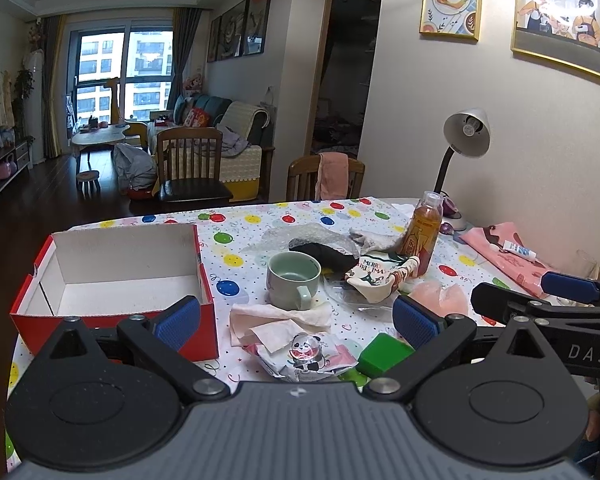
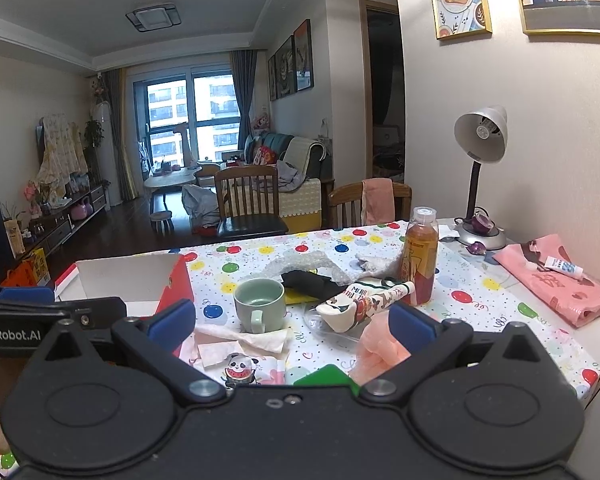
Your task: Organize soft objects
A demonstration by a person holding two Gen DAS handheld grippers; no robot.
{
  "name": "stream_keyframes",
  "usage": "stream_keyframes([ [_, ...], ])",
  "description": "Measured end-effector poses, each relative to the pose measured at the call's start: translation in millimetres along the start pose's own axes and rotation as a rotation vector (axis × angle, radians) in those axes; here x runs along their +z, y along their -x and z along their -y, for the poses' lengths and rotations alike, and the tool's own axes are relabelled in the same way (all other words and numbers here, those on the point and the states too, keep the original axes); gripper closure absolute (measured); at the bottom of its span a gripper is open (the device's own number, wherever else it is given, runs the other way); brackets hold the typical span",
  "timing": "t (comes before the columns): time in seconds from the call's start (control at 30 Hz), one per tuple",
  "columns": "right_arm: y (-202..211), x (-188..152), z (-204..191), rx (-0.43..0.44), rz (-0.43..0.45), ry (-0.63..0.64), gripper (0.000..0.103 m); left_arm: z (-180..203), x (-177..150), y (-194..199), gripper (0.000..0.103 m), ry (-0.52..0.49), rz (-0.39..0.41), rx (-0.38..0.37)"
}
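Note:
Soft items lie mid-table: a Christmas-print sock (image 1: 380, 276) (image 2: 364, 300), a black cloth (image 1: 324, 254) (image 2: 312, 282), a grey rag (image 1: 374, 238), a pink soft lump (image 1: 436, 294) (image 2: 380, 348) and crumpled tissue (image 1: 276, 320) (image 2: 240, 340). A red box (image 1: 112, 276) (image 2: 132, 280) with a white, empty inside stands at the left. My left gripper (image 1: 296, 320) hovers open above the tissue and a panda packet (image 1: 308, 354). My right gripper (image 2: 292, 324) is open too, its right pad over the pink lump. Neither holds anything.
A green mug (image 1: 292, 280) stands among the cloths, beside a brown bottle (image 1: 424, 236) and bubble wrap (image 1: 296, 236). A green block (image 1: 384, 354) lies near me. At the right are a pink bag (image 2: 552, 284) with a tube on it, a desk lamp (image 2: 480, 140) and the wall.

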State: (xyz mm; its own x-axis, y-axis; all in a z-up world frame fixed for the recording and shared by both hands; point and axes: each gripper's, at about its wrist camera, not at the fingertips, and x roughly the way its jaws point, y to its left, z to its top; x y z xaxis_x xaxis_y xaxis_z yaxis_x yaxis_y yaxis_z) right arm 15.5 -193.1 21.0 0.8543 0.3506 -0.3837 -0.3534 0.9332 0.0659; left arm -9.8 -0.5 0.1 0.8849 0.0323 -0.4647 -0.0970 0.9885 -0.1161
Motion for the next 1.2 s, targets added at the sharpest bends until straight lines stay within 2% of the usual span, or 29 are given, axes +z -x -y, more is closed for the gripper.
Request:
stream_keyframes([
  [0.4, 5.5, -1.4, 0.2, -0.011, -0.003, -0.035, 0.000, 2.3, 1.7, 3.4, 0.000, -0.007, 0.010, -0.012],
  [0.87, 8.1, -3.5, 0.0, 0.056, -0.025, -0.048, 0.000, 3.9, 1.7, 4.2, 0.000, -0.005, 0.008, -0.020],
  [1.2, 14.7, -3.2, 0.5, 0.013, 0.011, -0.045, 0.000, 1.4, 0.5, 8.4, 0.000, -0.008, 0.026, -0.033],
])
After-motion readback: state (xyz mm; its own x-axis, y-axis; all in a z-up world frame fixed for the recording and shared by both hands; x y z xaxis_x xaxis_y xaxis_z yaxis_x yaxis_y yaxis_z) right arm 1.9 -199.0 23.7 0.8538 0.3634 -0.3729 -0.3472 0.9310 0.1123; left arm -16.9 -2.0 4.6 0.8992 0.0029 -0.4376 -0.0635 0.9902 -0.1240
